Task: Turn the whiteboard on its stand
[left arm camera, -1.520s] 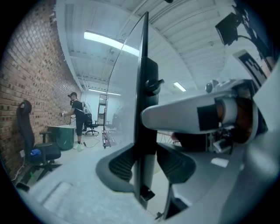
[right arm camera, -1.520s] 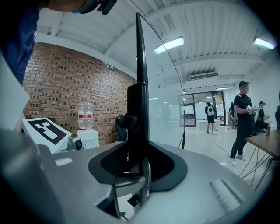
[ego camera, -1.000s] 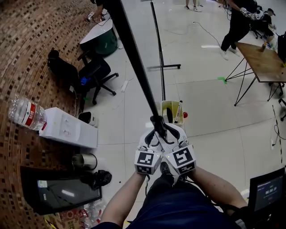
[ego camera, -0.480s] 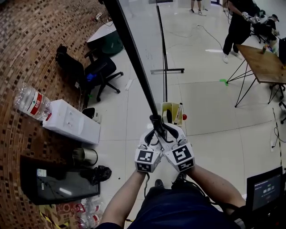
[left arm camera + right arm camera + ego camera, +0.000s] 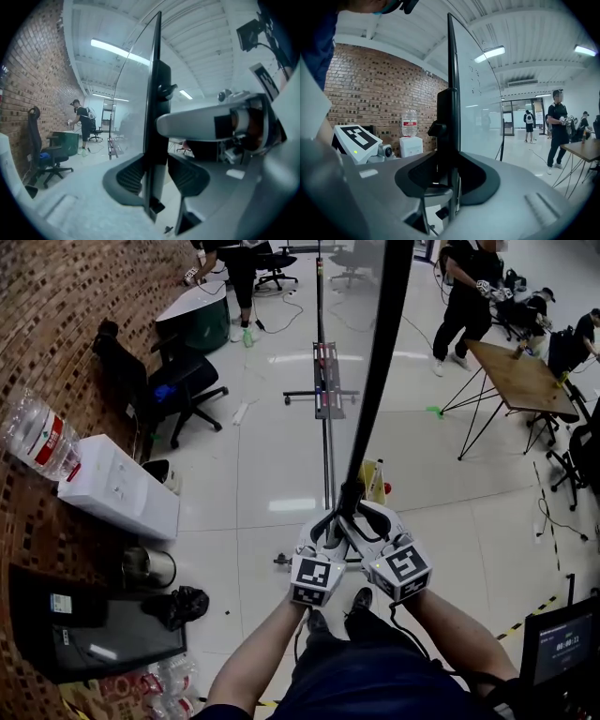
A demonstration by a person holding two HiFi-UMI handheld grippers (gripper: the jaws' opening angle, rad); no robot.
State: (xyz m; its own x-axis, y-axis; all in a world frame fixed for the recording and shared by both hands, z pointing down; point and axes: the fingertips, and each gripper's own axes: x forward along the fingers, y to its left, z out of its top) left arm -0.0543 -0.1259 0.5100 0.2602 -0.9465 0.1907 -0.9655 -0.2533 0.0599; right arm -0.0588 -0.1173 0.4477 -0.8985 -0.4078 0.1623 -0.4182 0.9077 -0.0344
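The whiteboard shows edge-on in the head view as a dark frame point(image 5: 375, 381) with a pale, glassy face, running from my hands to the top. Its stand has a thin upright point(image 5: 327, 456) and a foot bar point(image 5: 322, 390) on the floor. My left gripper point(image 5: 330, 529) and right gripper point(image 5: 362, 525) sit side by side at the frame's near end, both shut on it. In the left gripper view the frame point(image 5: 153, 108) stands between the left gripper's point(image 5: 157, 176) pads. In the right gripper view the frame point(image 5: 450, 93) is clamped by the right gripper point(image 5: 450, 177).
A brick wall runs along the left with a water dispenser point(image 5: 117, 486), a black office chair point(image 5: 183, 381), a metal can point(image 5: 148, 568) and a dark monitor point(image 5: 84, 634). A yellow bin point(image 5: 375, 479) stands beyond my hands. A wooden table point(image 5: 520, 376) and several people are at the back right.
The board's edge has swung from leaning up-left to leaning up-right in the head view. Both grippers moved slightly right with it and stayed clamped. The stand's foot bar has come into view.
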